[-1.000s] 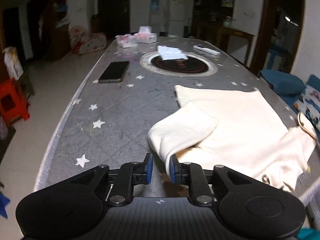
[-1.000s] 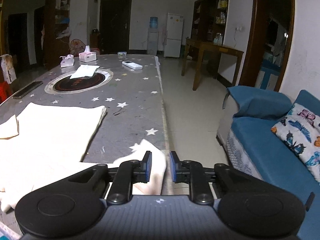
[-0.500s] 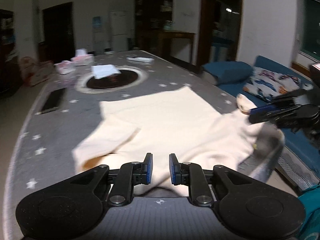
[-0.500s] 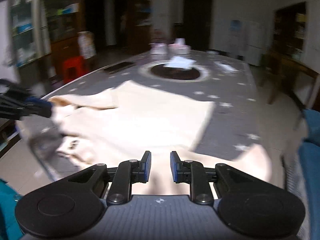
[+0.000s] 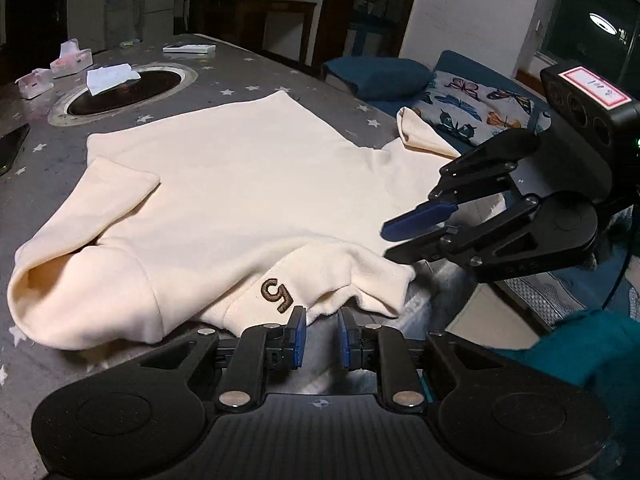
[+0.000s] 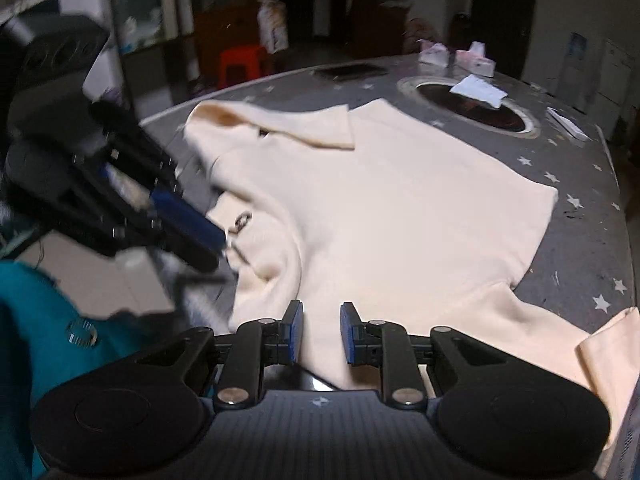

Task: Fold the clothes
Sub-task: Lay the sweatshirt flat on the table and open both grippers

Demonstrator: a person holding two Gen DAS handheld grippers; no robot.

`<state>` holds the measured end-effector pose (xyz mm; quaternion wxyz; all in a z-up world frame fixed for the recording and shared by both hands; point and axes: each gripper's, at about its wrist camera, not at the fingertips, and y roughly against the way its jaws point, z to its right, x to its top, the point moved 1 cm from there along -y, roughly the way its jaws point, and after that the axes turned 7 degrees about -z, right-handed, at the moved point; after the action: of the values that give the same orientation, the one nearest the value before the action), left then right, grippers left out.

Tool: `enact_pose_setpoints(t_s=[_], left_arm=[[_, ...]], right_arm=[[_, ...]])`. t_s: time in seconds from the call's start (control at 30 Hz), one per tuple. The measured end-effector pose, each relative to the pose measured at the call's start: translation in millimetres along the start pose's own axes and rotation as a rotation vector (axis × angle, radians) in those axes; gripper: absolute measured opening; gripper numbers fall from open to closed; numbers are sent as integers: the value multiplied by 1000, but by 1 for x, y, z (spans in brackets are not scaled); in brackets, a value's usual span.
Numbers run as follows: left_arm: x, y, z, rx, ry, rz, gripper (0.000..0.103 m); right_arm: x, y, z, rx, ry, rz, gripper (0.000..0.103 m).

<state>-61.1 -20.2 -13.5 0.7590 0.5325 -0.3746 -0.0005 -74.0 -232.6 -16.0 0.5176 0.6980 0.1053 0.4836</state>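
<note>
A cream sweatshirt (image 5: 248, 184) lies spread on the grey star-patterned table (image 5: 256, 76), with a brown embroidered mark (image 5: 276, 295) near its rumpled near edge. One sleeve (image 5: 116, 184) is folded over the body. The other sleeve (image 5: 420, 132) trails to the table's edge. My left gripper (image 5: 322, 332) hovers just short of the near edge by the mark, jaws narrowly open and empty. My right gripper (image 6: 321, 320) stands over the same edge (image 6: 328, 360), also narrowly open, its pads not pressing cloth. Each shows in the other's view: the right gripper (image 5: 394, 242) and the left gripper (image 6: 218, 250).
An inset round burner (image 5: 120, 88) with white paper (image 5: 110, 78) on it sits mid-table. A phone (image 5: 12, 144), a remote (image 5: 188, 49) and tissue boxes (image 5: 72, 60) lie beyond. A blue sofa with a butterfly cushion (image 5: 472, 100) flanks the table. A teal sleeve (image 5: 580, 356) is close by.
Both grippers have swung away from the sleeves and turned inward to the sweatshirt's near edge, where they now face each other. The folded sleeve stays on the body.
</note>
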Motion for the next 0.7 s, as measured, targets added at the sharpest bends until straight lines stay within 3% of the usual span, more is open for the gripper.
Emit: enact_pose_setpoints(t_s=[0.17, 0.27, 0.57, 0.7], left_arm=[[13, 6, -13, 49, 28, 68, 19], [16, -8, -22, 84, 54, 40, 19], [12, -7, -35, 1, 86, -41, 20], [28, 1, -47, 4, 110, -3, 20]], right_arm=[[11, 5, 9, -1, -31, 47, 21], [20, -2, 14, 3, -49, 66, 22], [28, -19, 16, 48, -25, 23, 25], [41, -15, 35, 26, -51, 52, 30]])
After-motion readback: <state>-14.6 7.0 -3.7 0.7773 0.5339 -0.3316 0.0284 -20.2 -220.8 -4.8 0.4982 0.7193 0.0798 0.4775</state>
